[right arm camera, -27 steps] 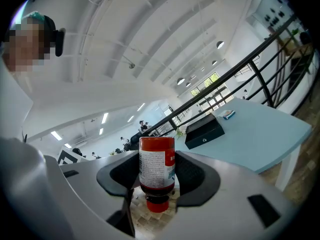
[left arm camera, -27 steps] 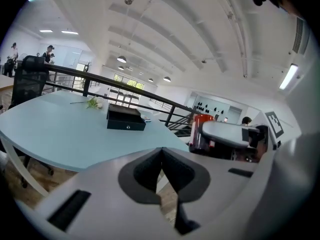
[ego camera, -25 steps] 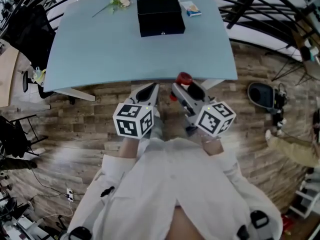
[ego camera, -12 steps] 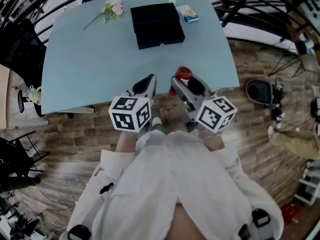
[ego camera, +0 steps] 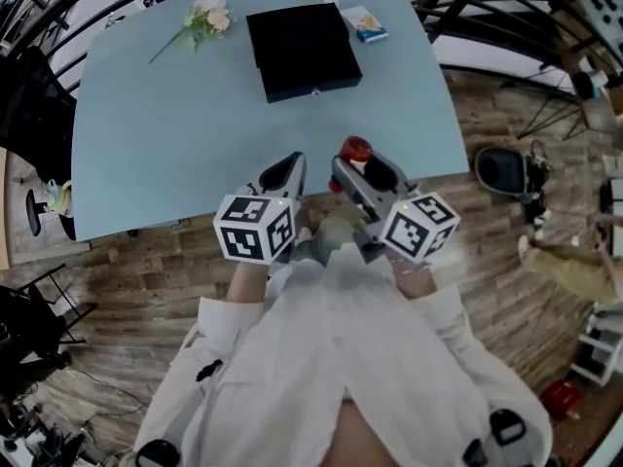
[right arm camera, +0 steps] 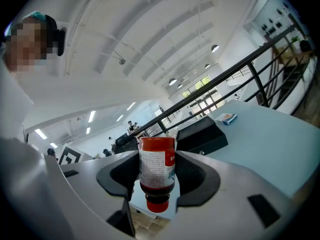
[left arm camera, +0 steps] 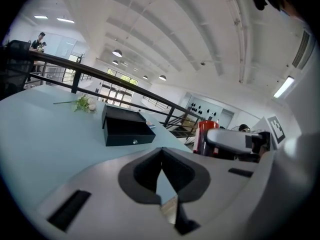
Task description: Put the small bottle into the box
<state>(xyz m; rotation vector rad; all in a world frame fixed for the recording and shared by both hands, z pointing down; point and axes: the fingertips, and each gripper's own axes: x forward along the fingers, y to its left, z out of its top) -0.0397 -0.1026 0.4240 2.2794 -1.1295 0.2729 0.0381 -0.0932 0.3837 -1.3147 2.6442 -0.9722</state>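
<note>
Over the near edge of the worktop [ego camera: 195,134] both grippers are now carried, where a second ago they were held short of it, above the floor. The small bottle [right arm camera: 157,169] is clamped between the jaws of the right gripper [ego camera: 356,166], its grip unchanged. The left gripper [left arm camera: 161,151] is kept alongside, jaws brought together on nothing. The box [ego camera: 302,49] has been drawn nearer but lies well apart, toward the far side, its lid seemingly down. The approach is judged only begun; the lid must probably be raised first.
</note>
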